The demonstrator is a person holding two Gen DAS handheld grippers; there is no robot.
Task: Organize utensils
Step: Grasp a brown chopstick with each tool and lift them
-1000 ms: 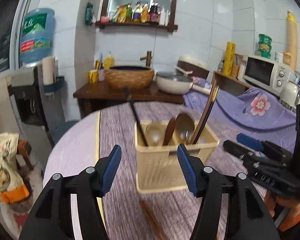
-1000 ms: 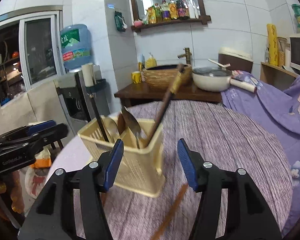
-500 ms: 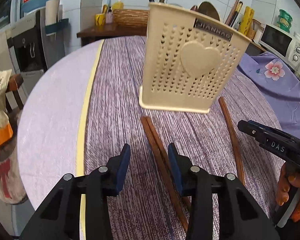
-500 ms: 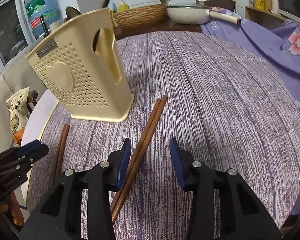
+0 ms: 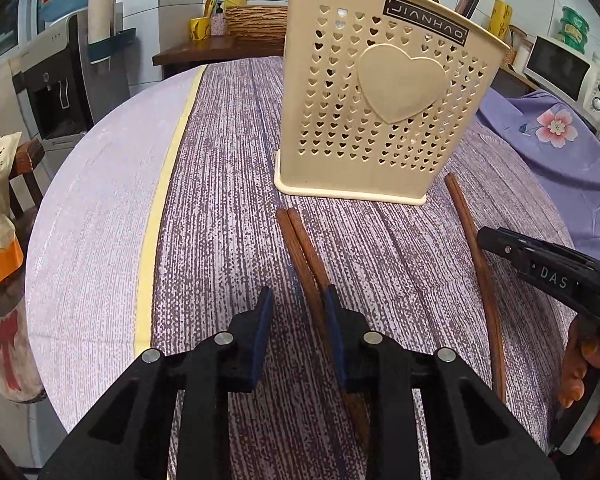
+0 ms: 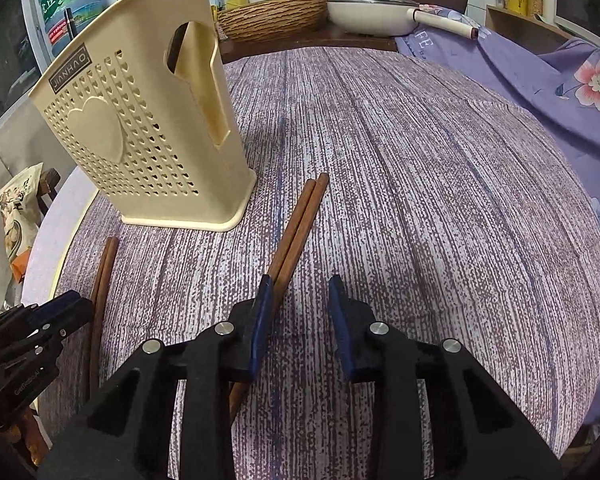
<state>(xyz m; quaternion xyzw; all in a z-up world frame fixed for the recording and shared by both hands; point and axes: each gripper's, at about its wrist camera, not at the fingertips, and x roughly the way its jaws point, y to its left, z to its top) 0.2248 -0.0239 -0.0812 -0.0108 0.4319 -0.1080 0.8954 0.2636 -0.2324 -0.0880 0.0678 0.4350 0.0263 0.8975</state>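
A cream perforated utensil holder (image 5: 384, 108) with a heart on its front stands on the purple-striped round table (image 5: 228, 184); it also shows in the right wrist view (image 6: 140, 136). Spoons and chopsticks stick out of its top. A brown chopstick pair (image 5: 304, 248) lies before it, passing under the right finger of my open left gripper (image 5: 298, 312). A second chopstick pair (image 6: 296, 224) lies by the holder's right side, passing under the left finger of my open right gripper (image 6: 300, 304). Both grippers are low over the table and empty.
The right gripper (image 5: 548, 268) shows at the left view's right edge, beside the second pair (image 5: 476, 264). The left gripper (image 6: 24, 344) shows at the right view's lower left. A wooden counter with a woven basket (image 6: 272, 16) and a pan (image 6: 368, 12) stands behind the table.
Both grippers have dropped from above the holder to just over the table, closer to the chopsticks. Their jaws have narrowed since a second ago.
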